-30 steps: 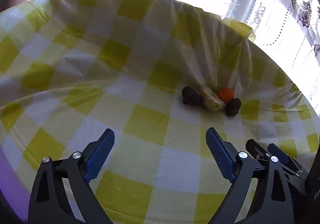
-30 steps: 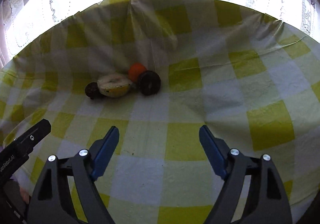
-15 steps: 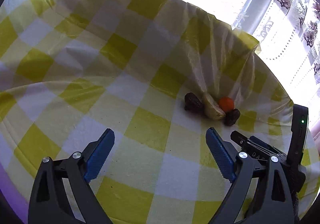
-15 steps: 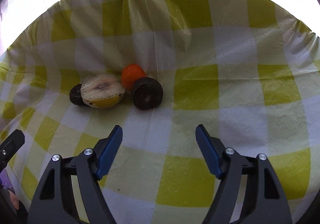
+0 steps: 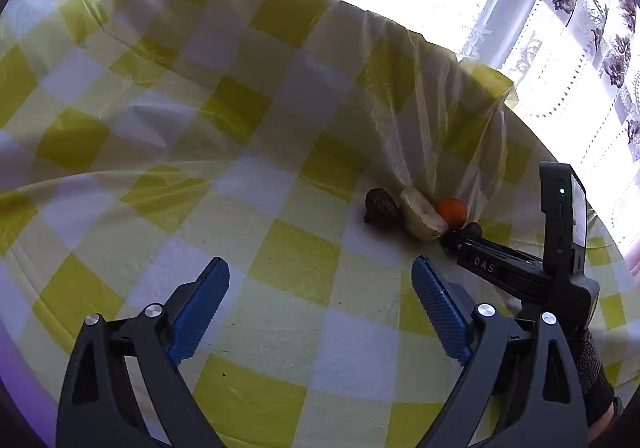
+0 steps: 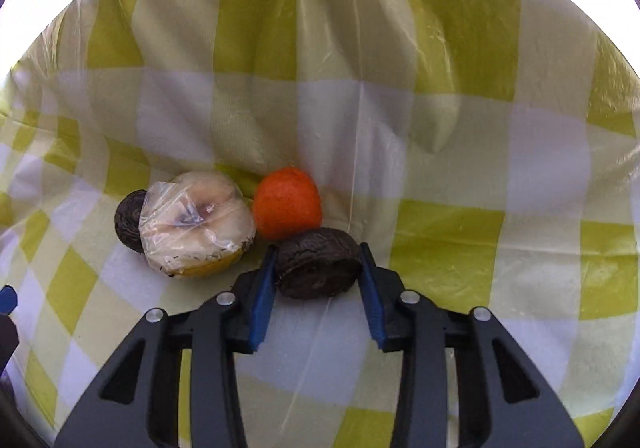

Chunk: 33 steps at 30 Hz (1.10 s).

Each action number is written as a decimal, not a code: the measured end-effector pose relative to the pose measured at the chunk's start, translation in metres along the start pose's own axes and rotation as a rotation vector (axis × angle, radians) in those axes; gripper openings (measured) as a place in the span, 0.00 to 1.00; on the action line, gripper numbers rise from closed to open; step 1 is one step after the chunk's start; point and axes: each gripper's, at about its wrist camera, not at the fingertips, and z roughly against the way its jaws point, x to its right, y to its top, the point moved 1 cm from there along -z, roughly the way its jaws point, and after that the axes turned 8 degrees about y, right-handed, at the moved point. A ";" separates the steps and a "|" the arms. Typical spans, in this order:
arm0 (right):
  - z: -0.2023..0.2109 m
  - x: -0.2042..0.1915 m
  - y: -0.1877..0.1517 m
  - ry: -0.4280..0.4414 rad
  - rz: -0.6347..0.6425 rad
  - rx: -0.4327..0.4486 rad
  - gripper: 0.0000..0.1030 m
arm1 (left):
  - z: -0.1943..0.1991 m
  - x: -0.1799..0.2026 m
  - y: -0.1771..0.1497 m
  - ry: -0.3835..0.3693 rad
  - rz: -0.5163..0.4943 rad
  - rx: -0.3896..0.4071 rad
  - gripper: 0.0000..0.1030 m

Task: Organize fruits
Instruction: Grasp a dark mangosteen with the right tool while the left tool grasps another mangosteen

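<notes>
Several fruits lie together on the yellow-and-white checked cloth. In the right wrist view a dark wrinkled fruit (image 6: pixel 318 268) sits between my right gripper's (image 6: pixel 318 272) blue pads, which touch both its sides. Behind it lies a small orange fruit (image 6: pixel 288 202). To the left is a cut half fruit wrapped in plastic film (image 6: pixel 196 222), with a second dark fruit (image 6: pixel 128 220) behind it. In the left wrist view the cluster (image 5: pixel 424 214) lies ahead to the right. My left gripper (image 5: pixel 320 300) is open and empty above the cloth. The right gripper's body (image 5: pixel 520 272) reaches into the cluster.
The cloth rises in a fold (image 6: pixel 352 68) just behind the fruits. A bright window with lace curtains (image 5: pixel 560 48) lies beyond the table's far edge.
My right gripper has moved forward to the fruits and closed its jaws around the near dark fruit. My left gripper has stayed open, shifting only slightly.
</notes>
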 end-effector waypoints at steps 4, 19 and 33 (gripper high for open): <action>0.027 0.015 -0.021 0.084 -0.137 0.066 0.38 | -0.001 0.003 -0.001 0.010 -0.010 -0.005 0.87; 0.078 0.016 -0.088 0.236 -0.326 0.169 0.38 | -0.072 0.066 0.022 0.026 -0.262 -0.173 0.83; 0.078 0.019 -0.089 0.266 -0.332 0.169 0.38 | -0.111 0.089 0.050 0.079 -0.342 -0.163 0.36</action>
